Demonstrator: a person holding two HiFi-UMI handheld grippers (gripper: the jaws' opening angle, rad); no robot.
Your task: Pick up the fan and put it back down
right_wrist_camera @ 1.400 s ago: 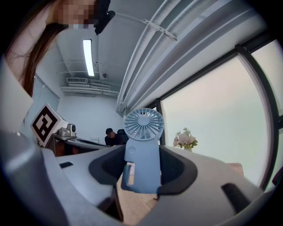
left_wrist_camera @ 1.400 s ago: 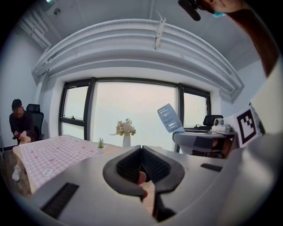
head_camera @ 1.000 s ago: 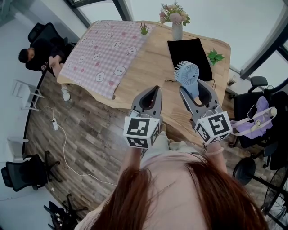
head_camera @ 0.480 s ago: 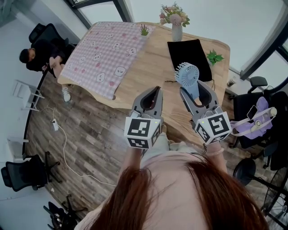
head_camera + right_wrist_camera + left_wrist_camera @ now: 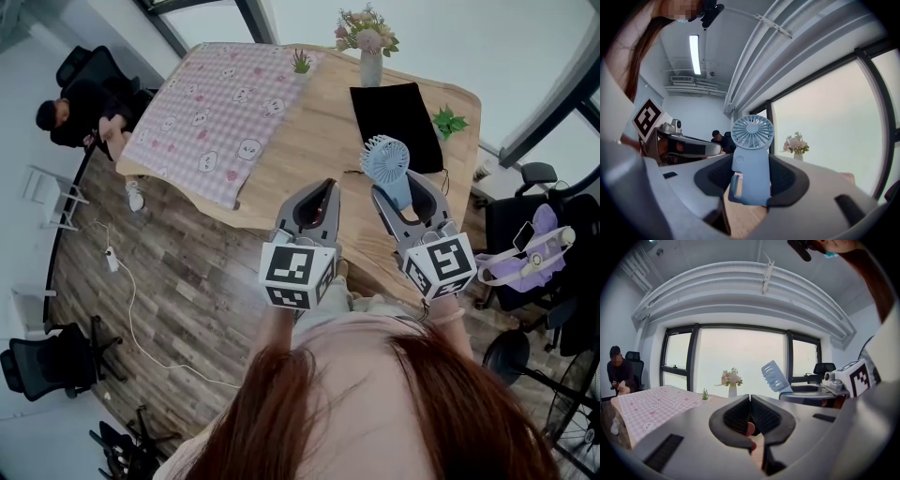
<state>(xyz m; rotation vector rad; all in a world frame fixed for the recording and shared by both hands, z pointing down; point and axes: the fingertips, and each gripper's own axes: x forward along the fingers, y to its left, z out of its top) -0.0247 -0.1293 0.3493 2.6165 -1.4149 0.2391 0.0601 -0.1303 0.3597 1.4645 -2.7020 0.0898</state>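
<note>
Right tool [image 5: 752,177] grips the fan [image 5: 751,150] by its handle, head above.

— Where is the fan [image 5: 385,159] found?
— Right of centre, held between the jaws of the right gripper [image 5: 401,184], over the bench's [image 5: 319,150] near edge. The left gripper [image 5: 317,189] is seen just left.
— And behind?
— A mat [image 5: 398,108] is laid there, with a vase [image 5: 370,66] beyond it and a cloth [image 5: 220,108] at upper left.
</note>
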